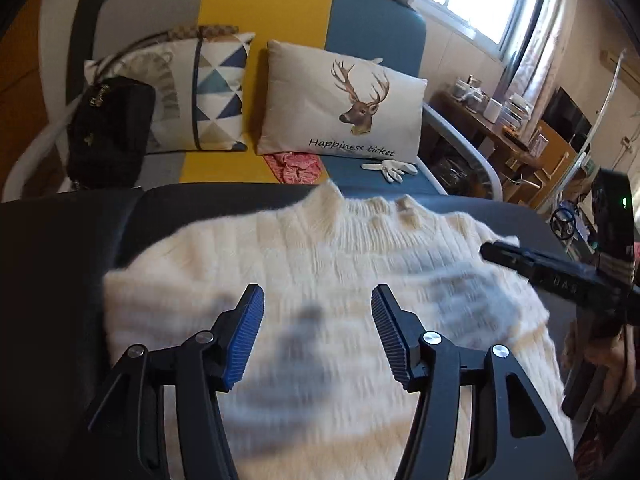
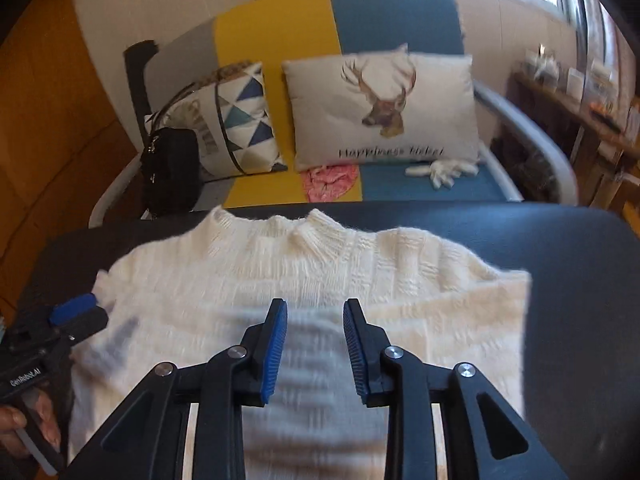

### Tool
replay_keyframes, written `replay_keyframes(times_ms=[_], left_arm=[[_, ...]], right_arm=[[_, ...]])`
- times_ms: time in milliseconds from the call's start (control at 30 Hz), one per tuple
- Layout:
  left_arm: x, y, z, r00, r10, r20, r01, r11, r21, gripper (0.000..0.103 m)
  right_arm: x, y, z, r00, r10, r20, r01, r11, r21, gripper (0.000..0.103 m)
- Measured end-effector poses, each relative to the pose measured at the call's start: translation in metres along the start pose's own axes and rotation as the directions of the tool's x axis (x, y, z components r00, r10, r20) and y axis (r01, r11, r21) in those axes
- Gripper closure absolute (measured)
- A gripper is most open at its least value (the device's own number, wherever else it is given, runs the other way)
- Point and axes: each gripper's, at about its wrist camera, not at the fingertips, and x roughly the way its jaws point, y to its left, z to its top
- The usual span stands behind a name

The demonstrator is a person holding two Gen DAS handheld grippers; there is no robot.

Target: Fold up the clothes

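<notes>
A fluffy cream knit sweater (image 1: 320,256) lies flat on a dark table (image 1: 60,260), collar toward the sofa. My left gripper (image 1: 317,300) hovers over its left half, open, nothing between the blue pads. In the left wrist view the right gripper (image 1: 532,264) comes in from the right over the sweater's shoulder. In the right wrist view the same sweater (image 2: 420,280) spreads on the table (image 2: 580,300), and my right gripper (image 2: 315,314) hangs over its middle, open and empty. The left gripper (image 2: 72,312) shows at the sweater's left edge, held by a hand (image 2: 24,424).
Behind the table stands a grey, yellow and blue sofa (image 1: 280,12) with a deer pillow (image 1: 344,104), a triangle-pattern pillow (image 1: 208,92), a black bag (image 1: 108,132), a pink cloth (image 1: 298,166) and white gloves (image 1: 390,170). A cluttered wooden shelf (image 1: 504,132) stands at the right.
</notes>
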Motion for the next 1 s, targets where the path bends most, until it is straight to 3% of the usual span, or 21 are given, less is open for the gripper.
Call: replay_keyframes(times_ms=[100, 200, 333, 500, 600, 700, 833, 1000], left_arm=[[0.030, -0.001, 0.018, 0.997, -0.072, -0.039, 0.071, 0.997, -0.026, 0.044], [0.058, -0.002, 0.029, 0.988, -0.130, -0.080, 0.127, 0.991, -0.045, 0.044], [0.086, 0.000, 0.032, 0.990, -0.061, -0.126, 0.061, 0.998, -0.004, 0.046], [0.075, -0.003, 0.034, 0.994, -0.090, -0.054, 0.091, 0.996, 0.002, 0.046], [0.070, -0.007, 0.036, 0.994, -0.111, -0.018, 0.111, 0.994, 0.013, 0.046], [0.081, -0.024, 0.041, 0.992, -0.126, -0.033, 0.128, 0.989, 0.070, 0.046], [0.103, -0.030, 0.047, 0.994, -0.079, -0.077, 0.086, 0.991, 0.099, 0.046], [0.105, -0.019, 0.047, 0.995, -0.057, -0.077, 0.060, 0.997, 0.038, 0.047]], right_arm=[[0.026, 0.005, 0.012, 1.000, 0.022, -0.018, -0.022, 0.999, -0.028, 0.074], [0.052, 0.003, 0.020, 0.998, -0.032, -0.049, 0.030, 0.999, -0.030, 0.074], [0.070, -0.011, 0.022, 0.993, -0.090, -0.070, 0.089, 0.996, -0.024, 0.075], [0.059, -0.029, 0.021, 0.998, -0.064, -0.016, 0.065, 0.997, 0.045, 0.076], [0.055, -0.033, 0.024, 0.996, -0.095, 0.005, 0.094, 0.995, 0.035, 0.076], [0.047, -0.046, 0.027, 0.991, -0.134, 0.027, 0.132, 0.989, 0.066, 0.076], [0.048, -0.067, 0.025, 0.987, -0.160, -0.002, 0.159, 0.982, 0.103, 0.075], [0.048, -0.088, 0.022, 0.985, -0.171, -0.018, 0.172, 0.974, 0.146, 0.078]])
